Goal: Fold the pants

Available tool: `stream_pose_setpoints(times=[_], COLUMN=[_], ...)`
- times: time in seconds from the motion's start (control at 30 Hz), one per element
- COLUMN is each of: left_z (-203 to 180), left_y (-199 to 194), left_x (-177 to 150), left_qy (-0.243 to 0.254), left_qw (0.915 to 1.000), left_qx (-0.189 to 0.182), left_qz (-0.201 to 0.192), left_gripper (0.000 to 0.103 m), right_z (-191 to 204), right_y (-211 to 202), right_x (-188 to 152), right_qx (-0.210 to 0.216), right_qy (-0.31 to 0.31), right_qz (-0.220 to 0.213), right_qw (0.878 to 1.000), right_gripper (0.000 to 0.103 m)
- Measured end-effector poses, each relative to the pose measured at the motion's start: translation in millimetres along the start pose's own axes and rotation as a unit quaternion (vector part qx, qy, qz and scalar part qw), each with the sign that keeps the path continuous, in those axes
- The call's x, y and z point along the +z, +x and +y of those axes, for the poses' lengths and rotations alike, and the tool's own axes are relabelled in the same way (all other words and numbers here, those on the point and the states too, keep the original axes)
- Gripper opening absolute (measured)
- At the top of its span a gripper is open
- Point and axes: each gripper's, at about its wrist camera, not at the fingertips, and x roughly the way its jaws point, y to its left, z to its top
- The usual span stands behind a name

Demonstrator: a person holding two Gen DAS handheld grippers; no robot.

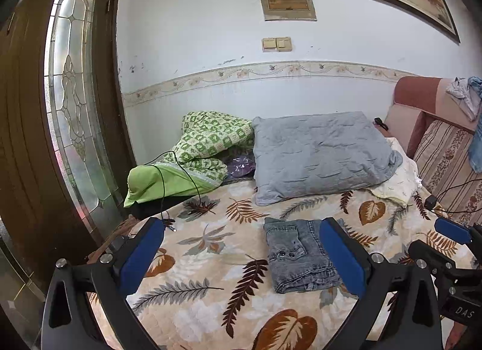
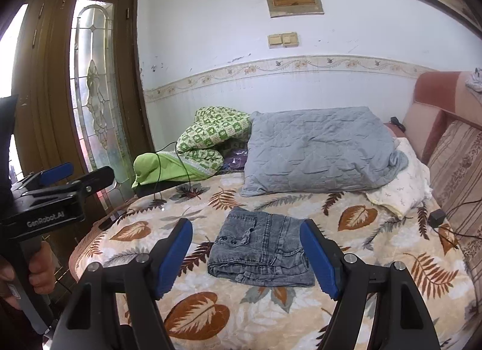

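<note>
The grey denim pants (image 1: 298, 256) lie folded into a small thick rectangle on the leaf-patterned bedspread (image 1: 211, 289), with a buttoned pocket on top. My left gripper (image 1: 244, 255) hovers over the bed just short of the pants. It is open wide, with nothing between its blue pads. From the right wrist view the pants (image 2: 262, 250) lie flat beyond my right gripper (image 2: 247, 259), which is open and empty. The left gripper (image 2: 78, 174) shows at that view's left edge, a hand (image 2: 39, 271) on its handle. The right gripper (image 1: 446, 238) shows at the left wrist view's right edge.
At the head of the bed lie a grey quilted pillow (image 1: 319, 154), a green checked blanket (image 1: 205, 145) and a cream cloth (image 1: 400, 181). A black cable (image 1: 180, 181) trails over the blanket. A charger (image 2: 436, 217) lies near the striped sofa back (image 2: 458, 169). A wooden door (image 1: 60, 109) stands on the left.
</note>
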Motion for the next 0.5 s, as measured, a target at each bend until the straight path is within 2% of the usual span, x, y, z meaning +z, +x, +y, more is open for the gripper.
stream_pose_setpoints(times=[0.5], left_z=[17], left_y=[14], left_x=[-10], left_qy=[-0.014], left_qw=[0.9995], left_qx=[0.019], left_qz=[0.018], left_gripper=[0.103], right_z=[19], right_y=[27], right_x=[-17], right_qx=[0.020], right_qy=[-0.017], right_qz=[0.038], right_qw=[0.999], right_gripper=[0.077])
